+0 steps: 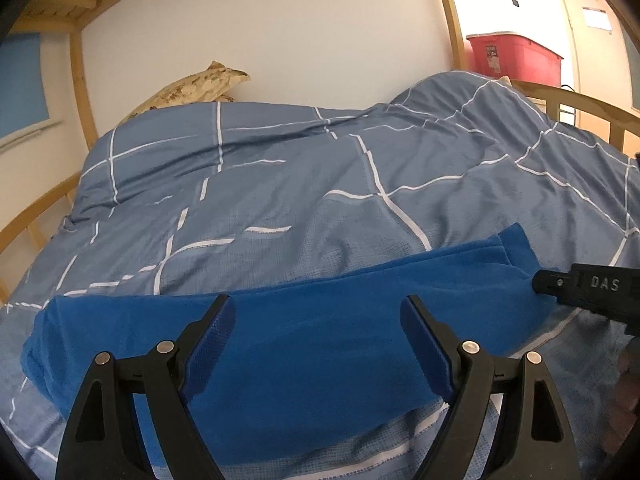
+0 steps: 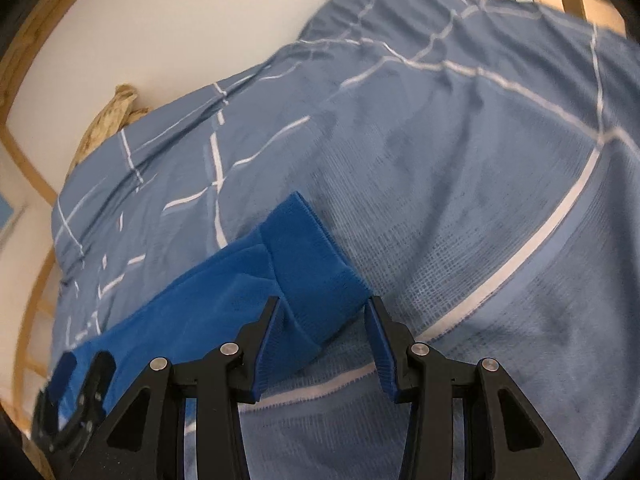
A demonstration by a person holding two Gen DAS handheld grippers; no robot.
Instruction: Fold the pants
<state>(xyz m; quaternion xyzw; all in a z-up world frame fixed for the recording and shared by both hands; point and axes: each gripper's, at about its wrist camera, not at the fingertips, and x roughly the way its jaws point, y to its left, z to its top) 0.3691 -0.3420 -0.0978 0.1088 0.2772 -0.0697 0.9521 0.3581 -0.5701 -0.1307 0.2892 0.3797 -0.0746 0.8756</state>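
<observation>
The pants [image 1: 320,344] are seen as soft, matt blue cloth, kinda fleecy, with a ribbed-looking cuff [image 2: 316,272]. The duvet cover [image 1: 304,184] is a matt woven fabric, its grid weave plainly visible near the bed's front edge. Both the left gripper [image 1: 318,344] and the right gripper [image 2: 320,344] are made of matt black plastic with shiny metal pins; textured blue pads [image 1: 212,352] are fitted. The bed frame [image 1: 80,80] is pale, smooth wood. A glossy red plastic bin [image 1: 516,56] is seen behind.
</observation>
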